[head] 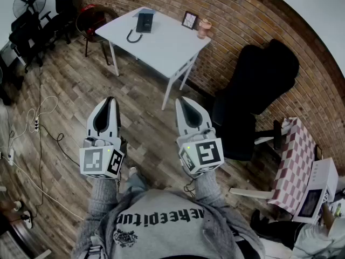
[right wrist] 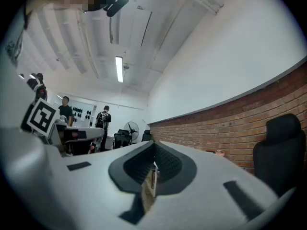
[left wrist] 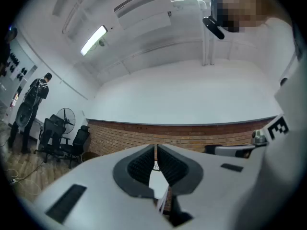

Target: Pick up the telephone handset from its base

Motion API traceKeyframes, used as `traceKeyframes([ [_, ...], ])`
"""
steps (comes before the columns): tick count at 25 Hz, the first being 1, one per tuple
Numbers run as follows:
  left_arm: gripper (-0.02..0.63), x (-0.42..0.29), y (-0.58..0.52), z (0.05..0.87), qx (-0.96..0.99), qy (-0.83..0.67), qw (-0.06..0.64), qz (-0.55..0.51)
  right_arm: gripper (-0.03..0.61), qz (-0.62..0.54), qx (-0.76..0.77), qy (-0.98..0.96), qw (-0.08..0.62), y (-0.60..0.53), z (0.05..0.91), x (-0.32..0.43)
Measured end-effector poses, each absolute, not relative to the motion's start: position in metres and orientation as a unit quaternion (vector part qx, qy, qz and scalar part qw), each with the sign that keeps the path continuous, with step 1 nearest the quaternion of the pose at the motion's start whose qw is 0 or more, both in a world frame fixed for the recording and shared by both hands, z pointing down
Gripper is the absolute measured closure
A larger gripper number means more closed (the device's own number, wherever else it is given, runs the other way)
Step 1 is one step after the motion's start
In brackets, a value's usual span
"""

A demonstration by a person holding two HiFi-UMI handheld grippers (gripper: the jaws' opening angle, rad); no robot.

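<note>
We hold the left gripper [head: 109, 100] and right gripper [head: 182, 99] with fingers pressed together on nothing. Well beyond their tips the telephone [head: 144, 22] lies dark and flat on the white table [head: 167, 45], its cord [head: 132, 35] looping toward us. Only the head view shows it, the gripper views catching brick wall [right wrist: 230, 123] and ceiling, and we cannot separate handset from base at that size.

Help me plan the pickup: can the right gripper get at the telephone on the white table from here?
Probably not yet. The right gripper, jaws shut, hangs well short of the telephone, which lies on the white table across a stretch of wooden floor. Nothing blocks the way between them.
</note>
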State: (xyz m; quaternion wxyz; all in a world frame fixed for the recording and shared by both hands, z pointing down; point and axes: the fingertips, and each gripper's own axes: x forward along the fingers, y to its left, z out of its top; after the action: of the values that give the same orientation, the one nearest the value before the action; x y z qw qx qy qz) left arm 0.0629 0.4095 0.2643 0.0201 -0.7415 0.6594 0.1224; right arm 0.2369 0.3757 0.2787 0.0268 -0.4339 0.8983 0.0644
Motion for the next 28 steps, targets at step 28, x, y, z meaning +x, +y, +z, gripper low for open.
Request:
traceKeyframes([
  [28, 0.594, -0.041, 0.341, 0.27, -0.768, 0.624, 0.029, 0.139, 0.574, 0.063, -0.489, 0.869, 0.045, 0.321, 0.283, 0.15],
])
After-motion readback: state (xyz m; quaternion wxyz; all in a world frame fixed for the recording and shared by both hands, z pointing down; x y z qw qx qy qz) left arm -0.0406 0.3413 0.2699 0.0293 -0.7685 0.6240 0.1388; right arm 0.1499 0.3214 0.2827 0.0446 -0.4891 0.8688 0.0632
